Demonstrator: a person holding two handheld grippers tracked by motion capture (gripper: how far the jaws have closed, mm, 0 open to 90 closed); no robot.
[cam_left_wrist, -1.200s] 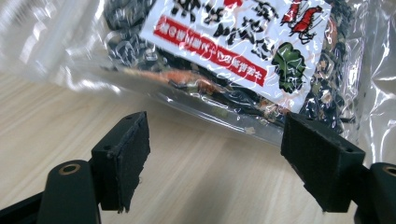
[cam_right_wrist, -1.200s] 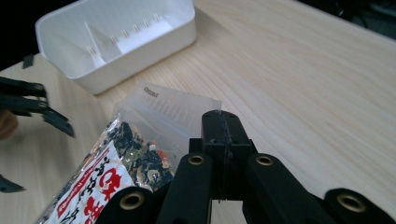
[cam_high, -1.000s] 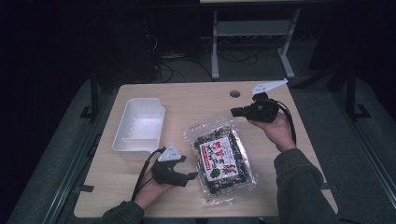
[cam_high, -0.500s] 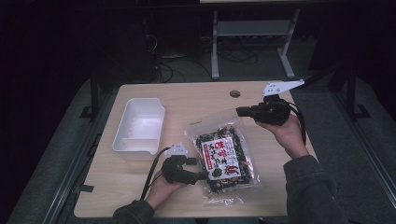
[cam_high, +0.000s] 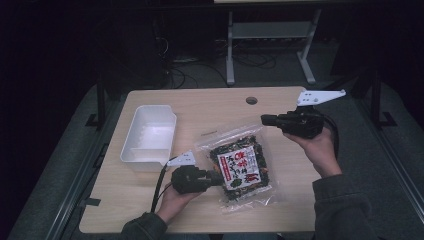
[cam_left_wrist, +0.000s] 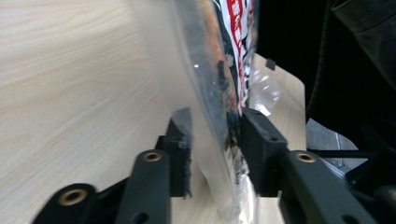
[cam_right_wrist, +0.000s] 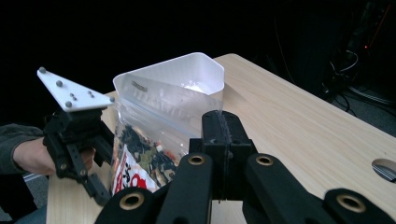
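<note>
A: While the bag (cam_high: 239, 167) lies flat on the table (cam_high: 210, 102), which gripper is nearer it?

B: The left gripper (cam_high: 216, 177), at the bag's left edge. Its jaws have just been closing with the clear film between them (cam_left_wrist: 212, 154). In the left gripper view the pads flank the film closely; I can't tell whether they press on it.

A: And the other?

B: The right gripper (cam_high: 267, 120) hangs above the table beyond the bag's top right corner, apart from it. Its jaws are fully together on nothing, as the right gripper view (cam_right_wrist: 223, 140) shows.

A: How does the bag run?

B: Its long axis goes from the sealed clear top, toward the far side, down to the near edge. The tray (cam_high: 150, 135) stands just left of it, so I judge the move goes left.
</note>
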